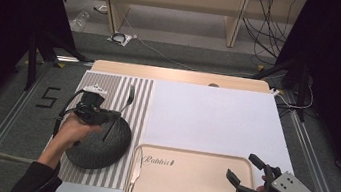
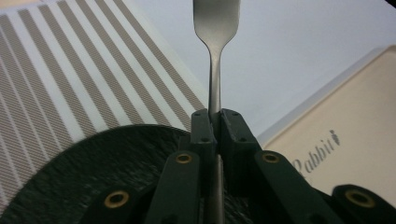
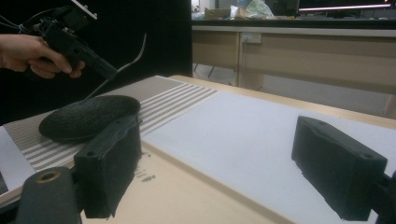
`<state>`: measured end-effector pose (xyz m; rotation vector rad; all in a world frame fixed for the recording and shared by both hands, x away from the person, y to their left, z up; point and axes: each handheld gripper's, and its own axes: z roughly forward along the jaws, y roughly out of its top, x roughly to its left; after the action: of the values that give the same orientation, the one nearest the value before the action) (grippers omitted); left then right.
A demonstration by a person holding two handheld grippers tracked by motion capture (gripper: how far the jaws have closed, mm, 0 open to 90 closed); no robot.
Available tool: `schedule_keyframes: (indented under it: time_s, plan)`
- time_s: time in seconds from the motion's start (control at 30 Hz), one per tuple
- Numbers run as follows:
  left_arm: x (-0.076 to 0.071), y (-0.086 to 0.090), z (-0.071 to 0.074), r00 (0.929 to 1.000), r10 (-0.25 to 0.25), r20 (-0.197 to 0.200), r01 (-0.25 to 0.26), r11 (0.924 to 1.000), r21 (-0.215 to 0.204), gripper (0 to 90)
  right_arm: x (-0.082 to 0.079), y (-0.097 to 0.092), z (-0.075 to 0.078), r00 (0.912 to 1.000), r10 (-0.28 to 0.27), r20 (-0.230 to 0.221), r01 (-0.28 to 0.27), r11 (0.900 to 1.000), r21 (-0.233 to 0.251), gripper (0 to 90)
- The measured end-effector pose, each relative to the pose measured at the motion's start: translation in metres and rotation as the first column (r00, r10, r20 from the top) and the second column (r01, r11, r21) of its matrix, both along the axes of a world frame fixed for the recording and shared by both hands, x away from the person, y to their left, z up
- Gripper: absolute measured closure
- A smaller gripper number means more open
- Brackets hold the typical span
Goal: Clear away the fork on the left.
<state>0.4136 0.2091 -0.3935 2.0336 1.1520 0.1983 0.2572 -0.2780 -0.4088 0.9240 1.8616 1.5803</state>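
My left gripper (image 1: 114,116) is shut on the handle of a metal fork (image 1: 129,96), held tilted above a dark round textured plate (image 1: 100,147) on the striped placemat (image 1: 109,85). In the left gripper view the fork (image 2: 216,28) rises straight out from between the closed jaws of the left gripper (image 2: 215,116), over the plate's rim (image 2: 84,158). At the right end of the beige tray (image 1: 185,189), my right gripper (image 1: 243,169) stands open and holds nothing. In the right gripper view its jaws are wide apart around the right gripper's midpoint (image 3: 215,163), and the left gripper (image 3: 105,70) with the fork (image 3: 135,53) hovers over the plate (image 3: 88,116).
A metal knife (image 1: 133,174) lies along the tray's left edge. A white mat (image 1: 216,117) covers the table's middle and right. The tray carries a "Rabbit" print (image 2: 317,149). Wooden shelving and cables stand beyond the far edge.
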Motion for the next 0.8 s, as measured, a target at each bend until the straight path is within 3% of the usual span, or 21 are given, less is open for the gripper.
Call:
schedule_keyframes:
  time_s: [0.4, 0.8]
  plan:
    - [-0.031, -0.024, -0.003, 0.9985, -0.055, -0.008, 0.055, 0.9985, 0.006, 83.8, -0.001, 0.002, 0.001, 0.9999, -0.002, 0.013, 0.002, 1.0, -0.007, 16.7]
    - [-0.061, -0.049, -0.019, 0.9904, -0.126, -0.058, 0.126, 0.992, 0.003, 83.8, -0.001, 0.0, 0.001, 0.9999, -0.005, 0.009, 0.004, 1.0, 0.003, 16.7]
